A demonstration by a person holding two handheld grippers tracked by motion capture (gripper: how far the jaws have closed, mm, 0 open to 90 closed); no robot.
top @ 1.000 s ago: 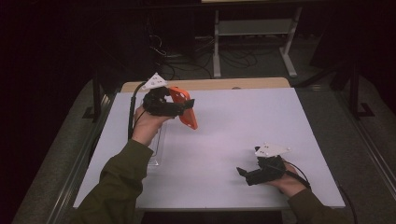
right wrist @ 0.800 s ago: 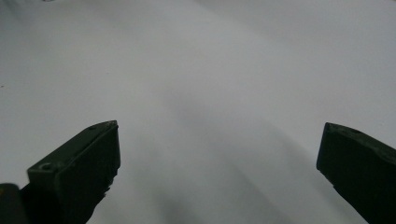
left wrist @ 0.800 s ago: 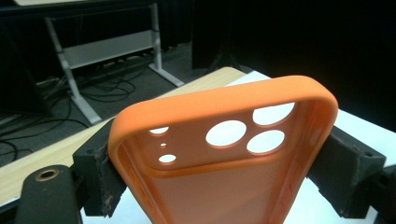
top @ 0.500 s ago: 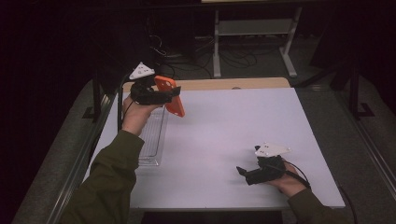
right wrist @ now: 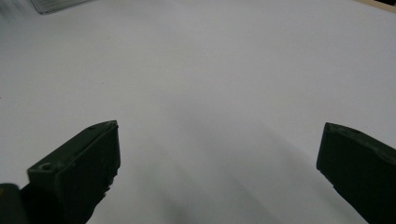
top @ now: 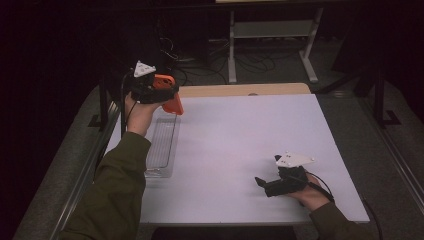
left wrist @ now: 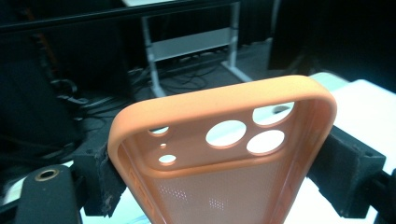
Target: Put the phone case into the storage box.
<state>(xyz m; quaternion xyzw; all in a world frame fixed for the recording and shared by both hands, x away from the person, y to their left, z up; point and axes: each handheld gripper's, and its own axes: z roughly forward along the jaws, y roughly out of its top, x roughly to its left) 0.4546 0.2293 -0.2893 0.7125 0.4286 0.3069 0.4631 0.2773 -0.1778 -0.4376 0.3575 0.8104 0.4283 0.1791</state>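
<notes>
An orange phone case [top: 169, 93] with round camera holes is gripped across its width by my left gripper [top: 161, 91], held in the air above the table's far left corner. In the left gripper view the case [left wrist: 219, 158] fills the space between both black jaws, which press on its sides. My right gripper [top: 265, 185] rests low on the white table [top: 240, 130] near the front right, jaws wide apart. In the right gripper view nothing lies between its jaws [right wrist: 219, 172], just bare white surface.
A clear plastic tray [top: 162, 145] lies along the table's left side, under and in front of my left hand. A wooden strip [top: 240, 90] edges the far side. Beyond it stand a metal rack [top: 270, 30] and cables on the dark floor.
My left hand has carried the orange case toward the far left corner and a little higher. The right gripper has stayed where it was.
</notes>
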